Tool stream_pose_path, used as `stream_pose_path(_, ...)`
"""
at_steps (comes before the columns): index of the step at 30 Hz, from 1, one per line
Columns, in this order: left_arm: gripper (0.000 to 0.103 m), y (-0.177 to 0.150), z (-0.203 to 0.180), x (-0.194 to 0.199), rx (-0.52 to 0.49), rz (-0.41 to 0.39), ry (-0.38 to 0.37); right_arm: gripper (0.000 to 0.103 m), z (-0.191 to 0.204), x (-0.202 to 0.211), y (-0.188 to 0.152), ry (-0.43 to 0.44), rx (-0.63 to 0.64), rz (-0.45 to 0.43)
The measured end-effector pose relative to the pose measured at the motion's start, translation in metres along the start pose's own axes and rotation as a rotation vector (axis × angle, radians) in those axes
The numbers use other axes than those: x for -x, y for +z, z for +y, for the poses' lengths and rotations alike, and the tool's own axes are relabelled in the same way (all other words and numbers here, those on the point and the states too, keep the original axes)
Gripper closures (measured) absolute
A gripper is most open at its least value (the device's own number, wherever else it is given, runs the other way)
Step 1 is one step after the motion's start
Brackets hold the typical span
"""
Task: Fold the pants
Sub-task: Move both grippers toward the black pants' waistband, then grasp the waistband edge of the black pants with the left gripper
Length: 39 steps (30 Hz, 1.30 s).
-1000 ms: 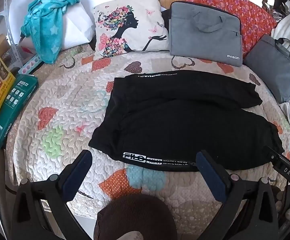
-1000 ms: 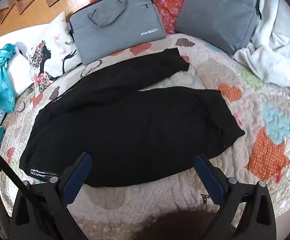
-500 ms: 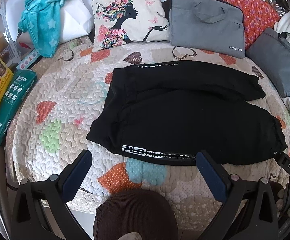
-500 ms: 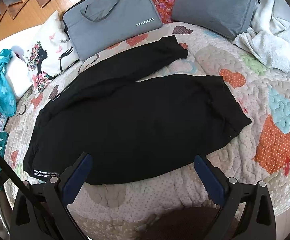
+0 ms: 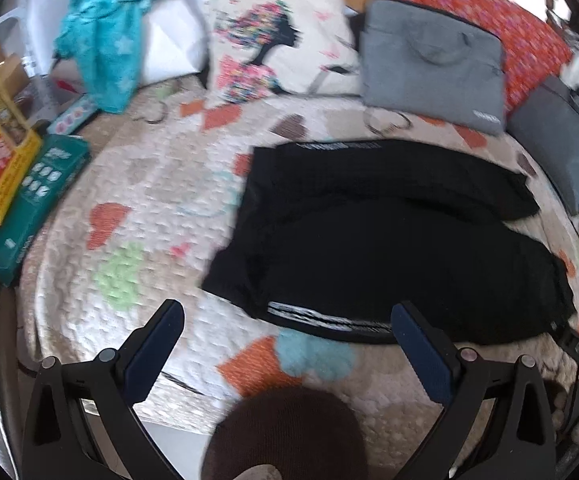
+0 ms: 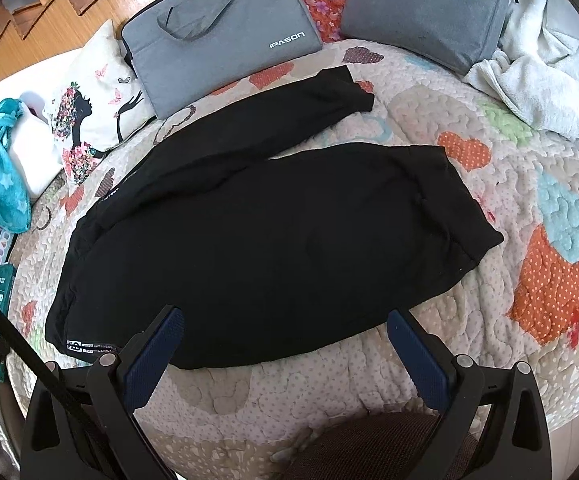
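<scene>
Black pants (image 5: 389, 240) (image 6: 265, 236) lie flat on the quilted bed, waistband to the left, both legs running right. A white-lettered stripe marks the near waist edge. The far leg angles away toward the grey bags; the near leg is wide and ends at a cuff on the right. My left gripper (image 5: 287, 332) hovers open above the bed's near edge, by the lettered stripe, holding nothing. My right gripper (image 6: 285, 338) is open too, over the near hem of the wide leg, with nothing between its blue pads.
A printed pillow (image 5: 277, 40), two grey laptop bags (image 6: 217, 36) (image 6: 429, 8) and a red cushion (image 5: 529, 36) line the far side. A teal cloth (image 5: 105, 44), yellow and green boxes (image 5: 29, 192) sit left. White towels (image 6: 537, 88) lie right. A brown knee (image 5: 285, 436) is below.
The left view has swung left and is blurred with motion, so the pants sit further right in it. The right gripper has drawn back a little. Both stay open.
</scene>
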<state>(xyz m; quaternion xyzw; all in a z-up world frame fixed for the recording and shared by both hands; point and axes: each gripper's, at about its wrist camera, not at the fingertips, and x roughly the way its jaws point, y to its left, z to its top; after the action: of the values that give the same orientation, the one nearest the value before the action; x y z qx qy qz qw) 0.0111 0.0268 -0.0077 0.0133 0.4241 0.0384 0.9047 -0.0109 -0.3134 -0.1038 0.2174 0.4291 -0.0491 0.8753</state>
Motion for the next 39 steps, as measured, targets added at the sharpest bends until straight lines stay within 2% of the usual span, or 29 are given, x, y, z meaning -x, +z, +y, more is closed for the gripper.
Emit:
stream_pose_path(5, 0.0, 0.009, 0.043, 0.001, 0.091, -0.003, 0.08, 0.0, 0.0, -0.001, 0.0, 0.001, -0.005, 0.005)
stream_pose_path(6, 0.0, 0.011, 0.048, 0.0, 0.085, -0.008, 0.118, 0.0, 0.0, -0.002, -0.001, 0.0, -0.004, 0.007)
stream_pose_path(8, 0.0, 0.015, 0.055, 0.0, 0.04, -0.033, 0.249, 0.0, 0.001, -0.002, 0.0, -0.002, -0.002, 0.008)
stream_pose_path(9, 0.0, 0.015, 0.058, 0.001, -0.002, -0.054, 0.344, 0.0, 0.001, -0.002, 0.001, -0.002, -0.002, 0.009)
stream_pose_path(10, 0.0, 0.015, 0.061, 0.001, -0.028, -0.067, 0.398, 0.0, 0.001, -0.002, 0.001, -0.002, -0.003, 0.01)
stream_pose_path(11, 0.0, 0.016, 0.065, 0.002, -0.05, -0.078, 0.435, 0.0, 0.001, -0.002, 0.0, -0.002, -0.004, 0.01)
stream_pose_path(12, 0.0, 0.016, 0.07, 0.004, -0.058, -0.086, 0.441, 0.0, 0.001, -0.002, 0.0, -0.001, -0.005, 0.013)
stream_pose_path(15, 0.0, 0.013, 0.077, 0.008, -0.038, -0.085, 0.34, 0.0, 0.001, -0.004, 0.001, -0.002, -0.005, 0.021)
stream_pose_path(16, 0.0, 0.011, 0.077, 0.006, -0.029, -0.075, 0.275, 0.0, 0.002, -0.005, 0.002, -0.003, -0.003, 0.024)
stream_pose_path(18, 0.0, 0.008, 0.072, -0.005, -0.019, -0.029, 0.162, 0.0, 0.003, -0.005, 0.001, -0.007, 0.003, 0.026)
stream_pose_path(20, 0.0, 0.005, 0.064, -0.015, -0.014, 0.016, 0.105, 0.0, 0.004, -0.005, 0.001, -0.01, 0.006, 0.025)
stream_pose_path(22, 0.0, -0.001, 0.056, -0.027, -0.009, 0.052, 0.079, 0.0, 0.004, -0.004, 0.001, -0.011, 0.005, 0.025)
stream_pose_path(27, 0.0, -0.01, 0.056, -0.039, 0.021, 0.09, 0.074, 0.0, 0.001, -0.006, 0.002, -0.004, -0.007, 0.032)
stream_pose_path(32, 0.0, -0.019, 0.035, -0.042, 0.021, 0.125, -0.059, 0.0, 0.003, -0.009, 0.002, -0.007, 0.002, 0.043)
stream_pose_path(35, 0.0, -0.028, 0.013, -0.053, 0.016, 0.187, -0.183, 0.0, 0.003, -0.01, 0.003, -0.009, 0.004, 0.045)
stream_pose_path(37, 0.0, -0.032, 0.001, -0.063, 0.0, 0.213, -0.203, 0.0, 0.003, -0.01, 0.003, -0.007, 0.0, 0.045)
stream_pose_path(39, 0.0, -0.028, -0.013, -0.075, -0.036, 0.232, -0.19, 0.0, 0.002, -0.01, 0.003, -0.004, -0.002, 0.049)
